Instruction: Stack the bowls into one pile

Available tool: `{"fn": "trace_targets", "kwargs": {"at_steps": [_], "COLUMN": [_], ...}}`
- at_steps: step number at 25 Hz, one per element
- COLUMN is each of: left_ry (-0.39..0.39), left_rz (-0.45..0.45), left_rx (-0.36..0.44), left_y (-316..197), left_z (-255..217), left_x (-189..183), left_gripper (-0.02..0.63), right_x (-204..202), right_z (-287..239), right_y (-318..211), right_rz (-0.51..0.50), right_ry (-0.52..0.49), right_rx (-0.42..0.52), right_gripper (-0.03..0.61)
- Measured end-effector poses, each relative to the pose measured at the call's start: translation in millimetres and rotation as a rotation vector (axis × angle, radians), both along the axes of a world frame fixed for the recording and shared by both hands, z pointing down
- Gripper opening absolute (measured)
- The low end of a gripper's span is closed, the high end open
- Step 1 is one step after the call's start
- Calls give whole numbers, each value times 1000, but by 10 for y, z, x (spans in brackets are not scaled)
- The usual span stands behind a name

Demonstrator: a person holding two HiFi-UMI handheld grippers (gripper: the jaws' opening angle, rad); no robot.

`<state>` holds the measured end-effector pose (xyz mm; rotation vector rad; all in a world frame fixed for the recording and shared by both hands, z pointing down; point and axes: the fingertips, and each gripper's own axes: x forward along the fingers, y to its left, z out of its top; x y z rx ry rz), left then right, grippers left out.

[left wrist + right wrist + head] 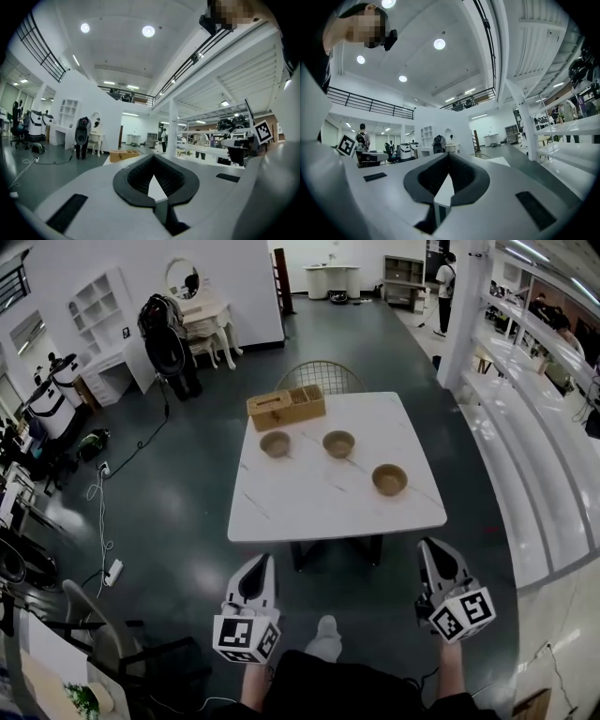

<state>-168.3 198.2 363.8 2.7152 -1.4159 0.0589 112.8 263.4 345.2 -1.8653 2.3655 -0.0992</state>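
Bowls: three, round, wood-brown | table: square, white marbled top

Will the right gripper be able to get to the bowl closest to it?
Probably yes: only bare table lies between the right gripper and the nearest bowl, but its shut jaws must open first.

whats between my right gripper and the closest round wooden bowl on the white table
Nothing: the head view shows only bare white marble-look table top between the right gripper and the nearest round wooden bowl.
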Motion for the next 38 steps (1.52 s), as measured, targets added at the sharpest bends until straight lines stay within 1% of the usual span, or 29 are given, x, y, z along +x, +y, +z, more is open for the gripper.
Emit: {"fn": "trace_targets", "kwargs": {"at_steps": [5, 12, 16, 23, 27, 31, 34, 38], "left_ry": [11, 20, 16, 15, 12, -6, -19, -28], "left_rz": [9, 34, 90, 145, 180, 205, 225, 251], "left_rx": [-27, -24, -23, -37, -57, -93, -114, -149], "left_y": [-386, -1038, -1266, -1488, -1585, -1775, -1951, -2191], "left_z": [67, 83, 150, 236, 298, 423, 490, 601], "left_x": [58, 117, 293, 538, 702, 918, 1116, 1378], "left_gripper": [14, 14, 14, 14, 14, 14, 14, 14], "right_x": [108, 295, 353, 486, 516, 705, 883, 1069], "right_z": [-20, -24, 27, 184, 220, 299, 397, 574], "right_y": [-350, -831, -1023, -1268, -1380, -1568, -1762, -2088], "right_rz": [33, 80, 109, 145, 128, 144, 161, 158], "right_ry": [-3, -5, -22, -50, -4, -15, -31, -52], "right_rx": [-5, -3, 16, -22, -35, -57, -88, -141], "right_gripper": [14, 14, 14, 14, 14, 14, 14, 14]}}
